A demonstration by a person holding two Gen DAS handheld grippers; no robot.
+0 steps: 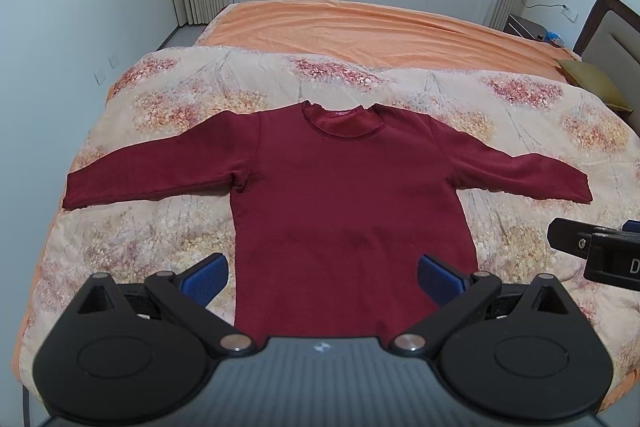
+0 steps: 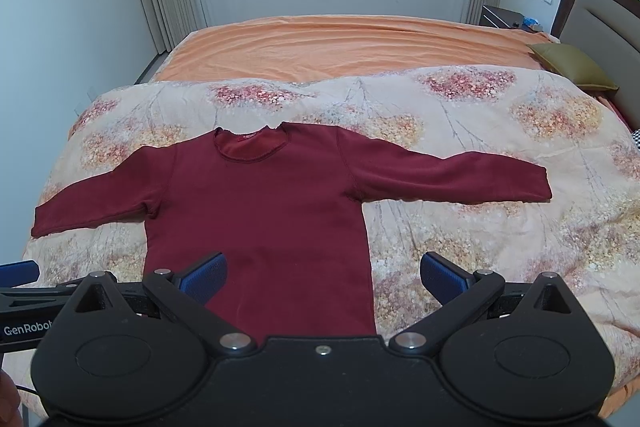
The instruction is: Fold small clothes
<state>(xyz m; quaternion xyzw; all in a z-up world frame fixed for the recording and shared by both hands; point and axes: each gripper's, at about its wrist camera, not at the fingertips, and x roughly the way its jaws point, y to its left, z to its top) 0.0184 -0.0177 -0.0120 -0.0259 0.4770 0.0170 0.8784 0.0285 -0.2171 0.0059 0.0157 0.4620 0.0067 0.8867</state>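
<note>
On the floral quilt (image 1: 160, 99) the red top (image 1: 344, 211) lies flat, sleeves spread; left gripper (image 1: 322, 277) and right gripper (image 2: 323, 277) hover wide, empty. Folding not begun; next, probably pinch a sleeve.

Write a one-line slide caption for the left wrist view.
Open left gripper above the hem of a dark red long-sleeved shirt spread flat, sleeves out, on a floral quilt.

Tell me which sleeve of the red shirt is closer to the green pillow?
The sleeve stretching toward the headboard side; the green pillow lies beyond its cuff. The other sleeve points away.
</note>
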